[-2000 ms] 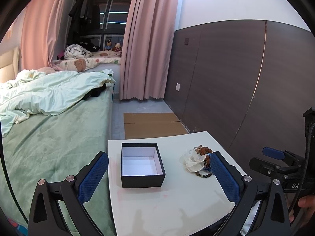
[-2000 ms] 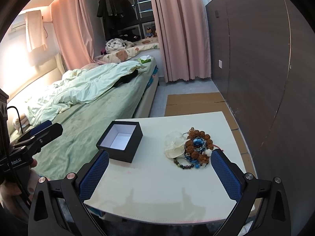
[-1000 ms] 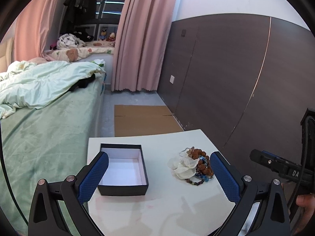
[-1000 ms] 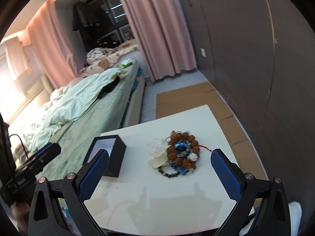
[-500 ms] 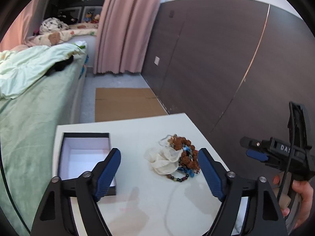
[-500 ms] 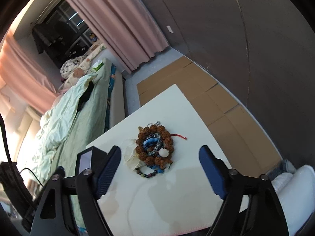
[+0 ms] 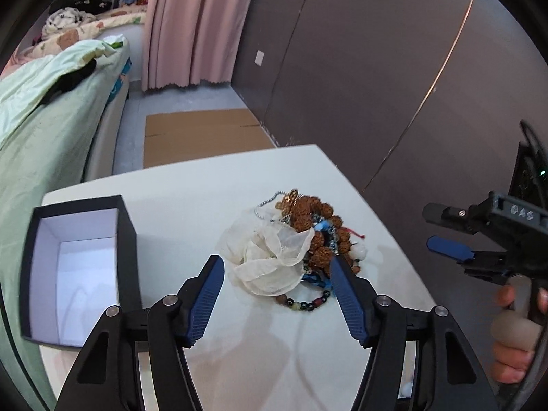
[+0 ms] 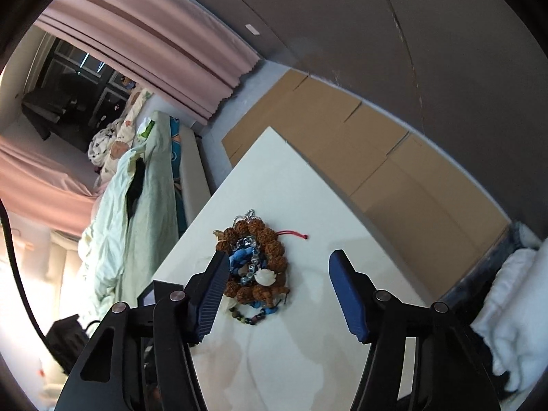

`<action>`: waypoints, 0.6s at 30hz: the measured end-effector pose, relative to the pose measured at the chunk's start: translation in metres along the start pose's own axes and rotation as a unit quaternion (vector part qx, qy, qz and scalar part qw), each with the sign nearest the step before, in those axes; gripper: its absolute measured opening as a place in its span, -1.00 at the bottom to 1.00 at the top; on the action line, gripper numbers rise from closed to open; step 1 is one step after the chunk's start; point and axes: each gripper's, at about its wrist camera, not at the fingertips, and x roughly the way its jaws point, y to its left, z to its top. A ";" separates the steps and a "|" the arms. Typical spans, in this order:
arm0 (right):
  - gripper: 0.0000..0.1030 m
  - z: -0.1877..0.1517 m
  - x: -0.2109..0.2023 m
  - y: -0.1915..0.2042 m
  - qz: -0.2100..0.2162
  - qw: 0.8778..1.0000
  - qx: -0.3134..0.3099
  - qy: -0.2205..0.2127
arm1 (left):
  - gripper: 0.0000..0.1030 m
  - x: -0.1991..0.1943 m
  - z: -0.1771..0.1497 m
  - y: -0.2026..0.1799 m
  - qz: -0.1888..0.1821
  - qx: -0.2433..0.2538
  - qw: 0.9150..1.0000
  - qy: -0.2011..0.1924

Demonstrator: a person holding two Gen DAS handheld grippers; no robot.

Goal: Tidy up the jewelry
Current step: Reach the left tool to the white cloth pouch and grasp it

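Note:
A heap of jewelry (image 7: 318,233) lies on the white table (image 7: 205,185): brown bead bracelets, blue pieces, a dark bead string and a white gauze pouch (image 7: 270,260). My left gripper (image 7: 275,265) hovers just short of the pouch, its jaws closing with nothing pressed between them. An open black box (image 7: 78,267) with a white inside stands to the left. In the right wrist view the heap (image 8: 255,263) sits ahead of my right gripper (image 8: 277,260), whose jaws are closing above the table, holding nothing. That right gripper (image 7: 448,246) also shows at the left wrist view's right edge.
A bed with green bedding (image 7: 44,109) runs along the table's left side. Flat cardboard (image 7: 202,133) lies on the floor beyond the table. A dark panelled wall (image 7: 376,68) stands to the right, with pink curtains (image 7: 191,27) behind. A hand (image 7: 513,328) holds the right gripper's handle.
Both grippers have dropped toward the table and come closer to the jewelry heap. Their jaws have narrowed. The right wrist view has rolled, so the table now appears tilted.

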 end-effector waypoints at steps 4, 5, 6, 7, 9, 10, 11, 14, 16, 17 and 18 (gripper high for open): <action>0.10 0.000 0.018 0.000 0.002 1.000 0.009 0.023 | 0.27 0.021 0.000 0.001 0.005 0.002 1.000 0.016; 0.10 0.000 0.021 -0.002 0.000 1.000 0.014 0.026 | 0.27 0.025 0.000 0.002 0.007 0.001 1.000 0.020; 0.10 0.001 0.025 -0.004 -0.002 0.999 0.019 0.031 | 0.27 0.029 0.000 0.003 0.008 -0.001 1.000 0.023; 0.10 0.002 0.030 -0.005 -0.002 0.999 0.025 0.036 | 0.27 0.034 0.000 0.004 0.010 -0.002 1.000 0.026; 0.10 0.003 0.039 -0.008 0.007 0.998 0.041 0.047 | 0.20 0.041 0.001 0.005 0.012 -0.003 0.999 0.030; 0.10 0.004 0.041 -0.009 0.012 0.998 0.045 0.052 | 0.12 0.045 0.001 0.006 0.012 -0.003 0.999 0.033; 0.10 0.004 0.044 -0.009 0.017 0.997 0.049 0.057 | -0.09 0.049 0.000 0.007 0.012 -0.004 0.999 0.038; 0.10 0.005 0.055 0.002 0.041 0.996 0.039 0.068 | -0.86 0.062 0.000 0.007 0.009 0.001 0.998 0.056; 0.10 0.005 0.061 0.012 0.051 0.995 0.027 0.075 | -0.93 0.061 -0.002 0.007 0.008 -0.003 0.999 0.048; 0.10 0.005 0.064 0.016 0.055 0.995 0.022 0.079 | -0.96 0.058 -0.001 0.007 0.009 -0.003 0.999 0.041; 0.10 0.004 0.068 0.021 0.059 0.995 0.018 0.083 | -0.96 0.056 0.000 0.006 0.010 -0.003 0.999 0.035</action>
